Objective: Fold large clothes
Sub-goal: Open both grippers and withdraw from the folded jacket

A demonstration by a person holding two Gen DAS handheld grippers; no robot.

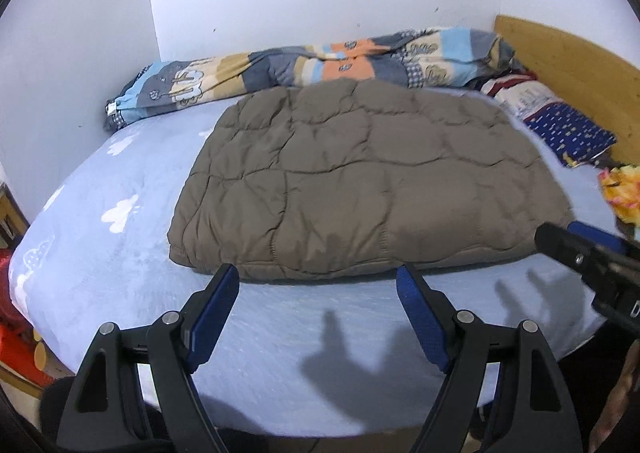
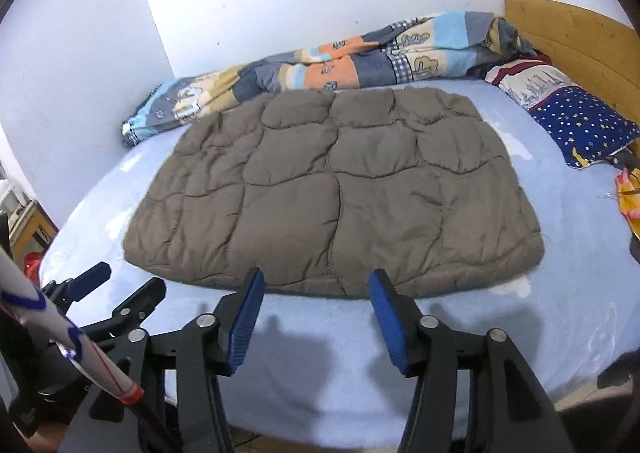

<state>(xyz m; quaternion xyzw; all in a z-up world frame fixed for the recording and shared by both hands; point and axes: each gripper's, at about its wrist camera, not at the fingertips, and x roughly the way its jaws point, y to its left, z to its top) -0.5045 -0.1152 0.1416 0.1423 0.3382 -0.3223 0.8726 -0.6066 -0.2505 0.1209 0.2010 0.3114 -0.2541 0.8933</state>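
Observation:
A brown quilted jacket (image 1: 360,181) (image 2: 332,193) lies folded into a flat rectangle on the light blue bed sheet (image 1: 120,261) (image 2: 560,313). My left gripper (image 1: 318,273) hangs open just short of the jacket's near edge, with nothing between its blue pads (image 1: 216,317). My right gripper (image 2: 317,278) is also open and empty at that same near edge, further right. Each gripper shows in the other's view: the right gripper (image 1: 560,233) at the right border, the left gripper (image 2: 129,278) at the lower left. Neither touches the jacket.
A patchwork blanket (image 1: 320,61) (image 2: 340,61) lies bunched along the back wall. A star-patterned pillow (image 1: 568,129) (image 2: 580,121) rests by the wooden headboard (image 1: 568,61) (image 2: 572,37). A yellow-orange item (image 1: 624,193) sits at the right edge. Red things (image 1: 16,341) stand beside the bed.

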